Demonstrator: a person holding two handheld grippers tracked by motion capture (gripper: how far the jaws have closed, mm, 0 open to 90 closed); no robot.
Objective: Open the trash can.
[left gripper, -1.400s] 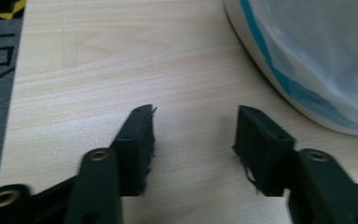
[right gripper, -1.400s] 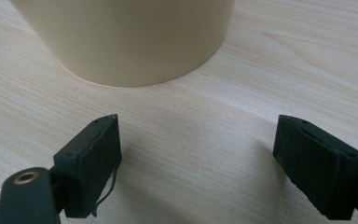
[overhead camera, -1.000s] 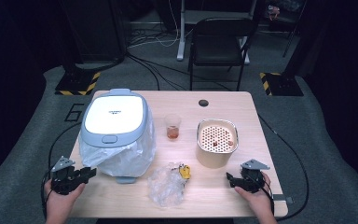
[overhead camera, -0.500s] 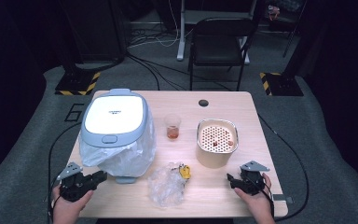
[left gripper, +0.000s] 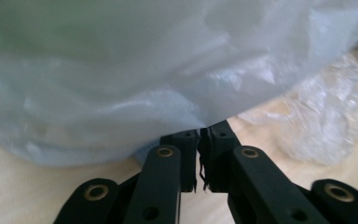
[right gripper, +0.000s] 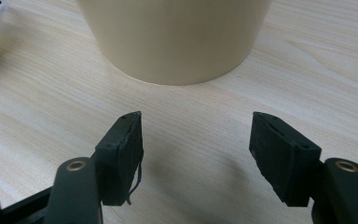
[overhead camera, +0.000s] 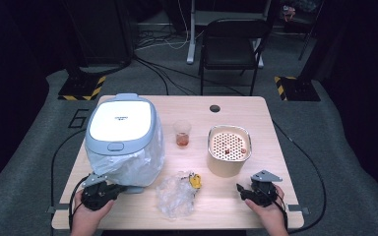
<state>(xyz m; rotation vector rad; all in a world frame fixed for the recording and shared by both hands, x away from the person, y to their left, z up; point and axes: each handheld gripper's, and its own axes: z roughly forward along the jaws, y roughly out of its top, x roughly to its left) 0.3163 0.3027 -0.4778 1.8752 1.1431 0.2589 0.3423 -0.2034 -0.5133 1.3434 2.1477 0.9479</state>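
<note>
The left gripper [left gripper: 199,158] has its jaws pressed together after just closing, their tips at the lower edge of the plastic bag [left gripper: 135,79], with nothing visibly pinched between them. The bag is thin, milky and wrinkled, draped around the grey-blue appliance [overhead camera: 122,129] at the table's [overhead camera: 236,105] left. The right gripper [right gripper: 196,154] stands spread, empty, facing the cream pot [right gripper: 175,37] just ahead of it.

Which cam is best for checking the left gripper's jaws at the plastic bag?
Left gripper view: the left gripper has its jaws shut at the edge of the plastic bag; whether they pinch film is unclear. High view shows gripper and bag small.
</note>
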